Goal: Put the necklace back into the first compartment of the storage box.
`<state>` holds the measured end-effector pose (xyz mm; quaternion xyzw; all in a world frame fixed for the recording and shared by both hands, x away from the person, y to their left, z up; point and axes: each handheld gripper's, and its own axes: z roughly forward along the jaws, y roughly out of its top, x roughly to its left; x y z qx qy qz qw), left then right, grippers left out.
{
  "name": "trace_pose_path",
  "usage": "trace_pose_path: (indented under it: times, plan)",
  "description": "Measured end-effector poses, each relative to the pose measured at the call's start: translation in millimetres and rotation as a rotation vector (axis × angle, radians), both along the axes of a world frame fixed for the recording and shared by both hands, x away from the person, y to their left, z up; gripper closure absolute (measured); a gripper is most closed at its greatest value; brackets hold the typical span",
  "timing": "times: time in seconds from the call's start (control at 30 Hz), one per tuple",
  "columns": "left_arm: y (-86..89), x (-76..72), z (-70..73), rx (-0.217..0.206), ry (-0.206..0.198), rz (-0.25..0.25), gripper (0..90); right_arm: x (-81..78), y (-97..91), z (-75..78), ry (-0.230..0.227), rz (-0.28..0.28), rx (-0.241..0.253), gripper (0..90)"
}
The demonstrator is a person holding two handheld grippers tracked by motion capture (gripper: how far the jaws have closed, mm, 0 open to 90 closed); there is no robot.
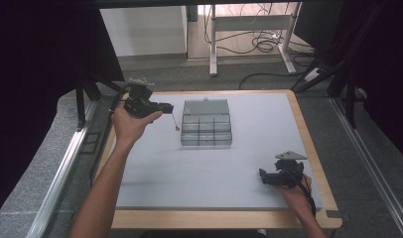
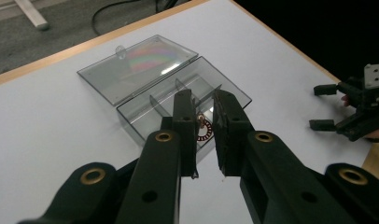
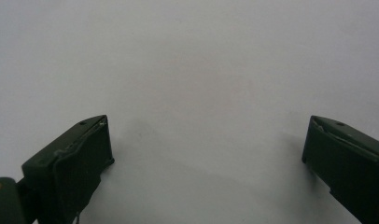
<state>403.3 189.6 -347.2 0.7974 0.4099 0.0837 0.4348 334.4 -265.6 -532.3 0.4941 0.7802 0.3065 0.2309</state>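
Note:
A clear grey compartment box [image 1: 207, 133] [image 2: 145, 114] stands on the white table top, its lid [image 1: 205, 106] [image 2: 138, 67] folded flat behind it. My left gripper [image 1: 168, 106] [image 2: 202, 100] hovers just left of the box, jaws nearly together, shut on a thin wire. From that wire a small reddish ring-shaped piece [image 1: 177, 129] [image 2: 204, 129] dangles beside the box. Near the table's front right, my right gripper [image 1: 262, 177] [image 2: 324, 106] [image 3: 208, 123] rests open, with bare table between its fingers.
The table top [image 1: 155, 178] has a wooden rim [image 1: 308, 144] on all sides. Beyond the far edge are a dark floor, cables and a desk frame [image 1: 249, 29]. Dark curtains hang at both sides.

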Motion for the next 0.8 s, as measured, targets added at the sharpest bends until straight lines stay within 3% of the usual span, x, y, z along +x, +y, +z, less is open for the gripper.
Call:
trace_pose_path:
  times: [0.43,0.8]
  plan:
    - [-19.3,22.7,5.4,0.012,-0.004,-0.004,80.6,-0.1,0.1,-0.1,-0.001,0.000,0.004,1.1]
    - [-32.5,43.7,-11.7,0.043,0.004,0.006,80.6,-0.1,0.0,-0.2,-0.001,0.001,0.001,1.1]
